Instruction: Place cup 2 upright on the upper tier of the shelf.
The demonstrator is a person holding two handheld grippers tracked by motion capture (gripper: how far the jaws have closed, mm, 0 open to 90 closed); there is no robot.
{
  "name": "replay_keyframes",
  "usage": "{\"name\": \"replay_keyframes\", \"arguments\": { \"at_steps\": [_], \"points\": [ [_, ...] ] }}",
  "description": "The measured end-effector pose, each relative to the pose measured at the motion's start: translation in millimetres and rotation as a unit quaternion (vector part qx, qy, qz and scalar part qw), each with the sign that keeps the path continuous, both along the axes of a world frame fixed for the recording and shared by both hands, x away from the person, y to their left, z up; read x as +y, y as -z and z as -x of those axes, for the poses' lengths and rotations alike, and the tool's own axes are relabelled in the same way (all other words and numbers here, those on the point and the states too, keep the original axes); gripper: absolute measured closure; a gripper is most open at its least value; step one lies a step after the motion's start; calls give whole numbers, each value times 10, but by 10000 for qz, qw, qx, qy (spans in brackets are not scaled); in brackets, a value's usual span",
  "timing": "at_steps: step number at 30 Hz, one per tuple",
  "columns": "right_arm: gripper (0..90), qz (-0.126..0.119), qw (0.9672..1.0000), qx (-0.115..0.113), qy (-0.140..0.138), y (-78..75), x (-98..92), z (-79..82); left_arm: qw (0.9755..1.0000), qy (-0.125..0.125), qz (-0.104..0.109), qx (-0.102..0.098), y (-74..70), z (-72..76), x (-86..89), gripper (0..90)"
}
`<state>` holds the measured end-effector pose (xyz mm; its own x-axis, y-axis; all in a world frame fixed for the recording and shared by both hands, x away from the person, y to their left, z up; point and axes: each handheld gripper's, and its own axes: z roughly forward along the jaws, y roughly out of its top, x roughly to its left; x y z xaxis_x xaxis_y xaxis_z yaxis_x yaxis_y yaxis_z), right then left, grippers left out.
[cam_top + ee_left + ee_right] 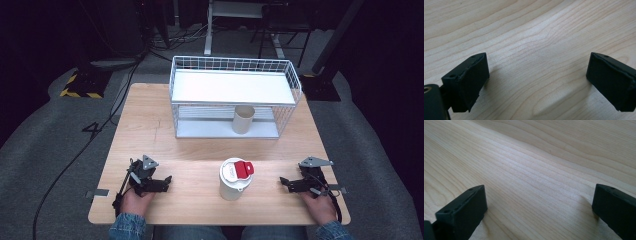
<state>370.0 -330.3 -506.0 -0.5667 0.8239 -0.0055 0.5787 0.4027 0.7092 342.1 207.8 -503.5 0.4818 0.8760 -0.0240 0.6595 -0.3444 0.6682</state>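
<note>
While both hands rest at the table's (150, 115) near edge, left gripper (161, 184) and right gripper (288, 184) sit spread wide and empty; the lidded cup (233, 179) stands untouched between them, so work appears unstarted.

Cup (233, 179) btwn grippers; wire rack (235, 97) blocks rear.

Overhead light falls brightly on the pale wooden table (165, 145), while the surrounding room sinks into near-black. The high view is soft and slightly grainy. In both gripper views, nearby wood grain blurs and soft shadows pool beneath the black jaws.
</note>
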Motion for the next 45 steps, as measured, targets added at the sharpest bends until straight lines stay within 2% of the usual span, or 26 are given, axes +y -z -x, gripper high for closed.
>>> {"name": "replay_keyframes", "arguments": {
  "at_steps": [6,10,14,18,23,26,31,36,37,41,45],
  "points": [
    [0,1,10000,0,0,0,0,0,9996,232,-1,-132,-82,39,-27,45],
    [0,0,10000,0,0,0,0,0,9983,469,214,-254,-174,77,-47,2],
    [0,1,10000,1,0,0,0,0,9957,683,416,-457,-288,130,-90,0],
    [0,1,10000,0,0,0,0,0,9910,929,694,-663,-384,183,-157,0],
    [0,1,10000,-1,1,0,0,0,9840,1253,860,-929,-493,239,-266,0],
    [0,1,10000,-1,1,0,0,0,9802,1426,963,-983,-550,276,-337,0],
    [0,2,10000,-2,1,0,0,0,9704,1774,1146,-1174,-662,359,-490,0],
    [0,9,10000,-5,6,0,1,1,9642,1965,1276,-1238,-722,396,-601,0],
    [0,9,10000,-5,6,0,1,1,9627,2020,1321,-1218,-724,397,-629,0],
    [0,9,10000,-6,6,0,0,1,9595,2160,1420,-1117,-711,388,-714,0],
    [0,9,10000,-5,6,0,1,1,9552,2290,1533,-1075,-722,401,-809,0]
  ]
}}
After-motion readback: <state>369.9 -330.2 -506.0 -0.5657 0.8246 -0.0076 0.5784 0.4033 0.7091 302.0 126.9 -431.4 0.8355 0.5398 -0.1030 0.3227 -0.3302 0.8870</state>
